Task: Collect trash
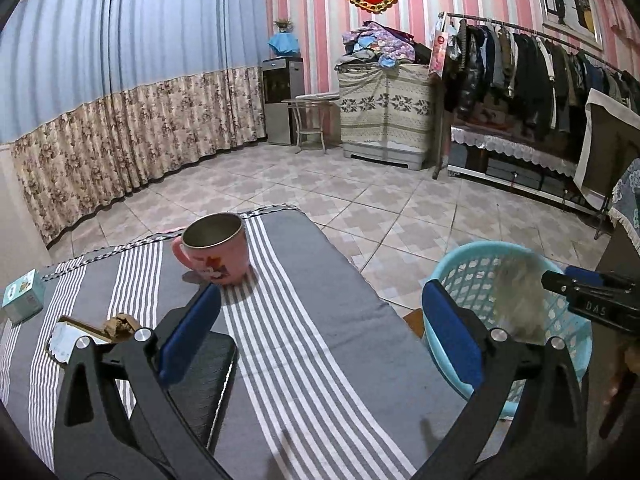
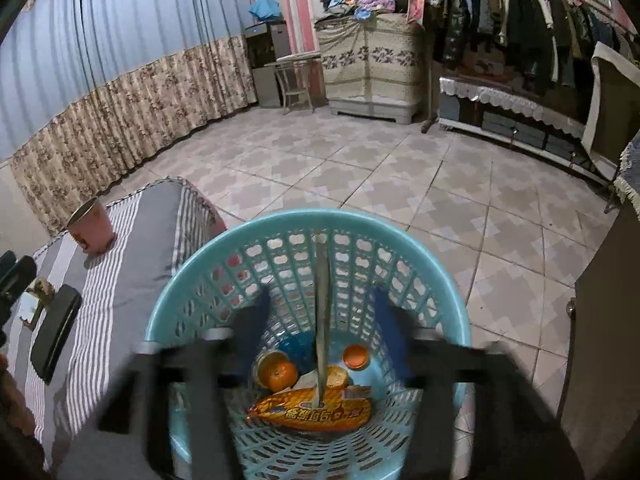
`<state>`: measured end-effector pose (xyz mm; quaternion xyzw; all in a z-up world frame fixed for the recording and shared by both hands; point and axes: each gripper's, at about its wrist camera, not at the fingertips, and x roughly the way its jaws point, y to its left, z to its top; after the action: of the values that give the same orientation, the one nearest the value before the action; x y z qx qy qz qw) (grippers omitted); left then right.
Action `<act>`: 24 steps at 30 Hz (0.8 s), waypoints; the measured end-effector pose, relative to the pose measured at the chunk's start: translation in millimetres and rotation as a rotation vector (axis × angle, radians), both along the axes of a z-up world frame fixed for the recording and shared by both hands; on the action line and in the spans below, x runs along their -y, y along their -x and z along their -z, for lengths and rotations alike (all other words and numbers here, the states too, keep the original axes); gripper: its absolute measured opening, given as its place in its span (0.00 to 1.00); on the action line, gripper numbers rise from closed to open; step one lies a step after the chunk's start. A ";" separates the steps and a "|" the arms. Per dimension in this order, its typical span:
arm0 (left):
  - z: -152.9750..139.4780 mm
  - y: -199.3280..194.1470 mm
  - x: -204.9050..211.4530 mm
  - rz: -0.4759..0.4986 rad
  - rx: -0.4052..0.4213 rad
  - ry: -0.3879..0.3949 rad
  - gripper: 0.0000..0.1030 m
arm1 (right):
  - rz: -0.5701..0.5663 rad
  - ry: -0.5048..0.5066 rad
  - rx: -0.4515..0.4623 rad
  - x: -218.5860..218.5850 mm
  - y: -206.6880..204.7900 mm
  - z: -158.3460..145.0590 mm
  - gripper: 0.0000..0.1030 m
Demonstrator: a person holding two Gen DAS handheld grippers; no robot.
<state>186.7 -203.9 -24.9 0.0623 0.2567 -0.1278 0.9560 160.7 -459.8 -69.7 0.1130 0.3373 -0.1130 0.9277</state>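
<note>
Between my right tongs (image 2: 318,320), right over the pale blue perforated plastic basket (image 2: 192,292), a long thin grey-brown strip of trash (image 2: 321,320) hangs blurred with the blue pads spread and standing off it on either side, so I judge it is dropping free into the basket. Below it on the basket floor lie an orange printed snack wrapper (image 2: 310,412), a whole orange fruit (image 2: 282,376), what looks like an orange peel cup (image 2: 355,356) and other scraps I cannot tell apart. To finish this drop well I would keep the right tongs centred over the opening until the strip has cleared the pads, and not pull away sideways, lest it catch on the rim. My left tongs (image 1: 320,328) are spread wide and empty above the bench, which is covered with a grey cloth with white stripes (image 1: 304,320). On that cloth stand a pink mug with a metal lining (image 1: 214,252), a flat black case (image 1: 208,376) under the left pad, a crumpled brown scrap on a small white-and-tan card or tray (image 1: 120,326), and a small teal box (image 1: 22,296) near the edge. I judge the brown scrap the likeliest trash left, so the left tongs should come over it next, clear of the mug.
</note>
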 end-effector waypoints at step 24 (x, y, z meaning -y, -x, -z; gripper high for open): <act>24.7 -17.1 -192.8 -0.257 -0.057 -0.070 0.95 | -0.072 0.174 0.073 -109.2 -5.3 -8.2 0.96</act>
<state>203.8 -11.0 -49.6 0.0585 0.2941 0.0028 0.9540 166.0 -350.6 -61.5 0.0237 0.2958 -0.1044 0.9492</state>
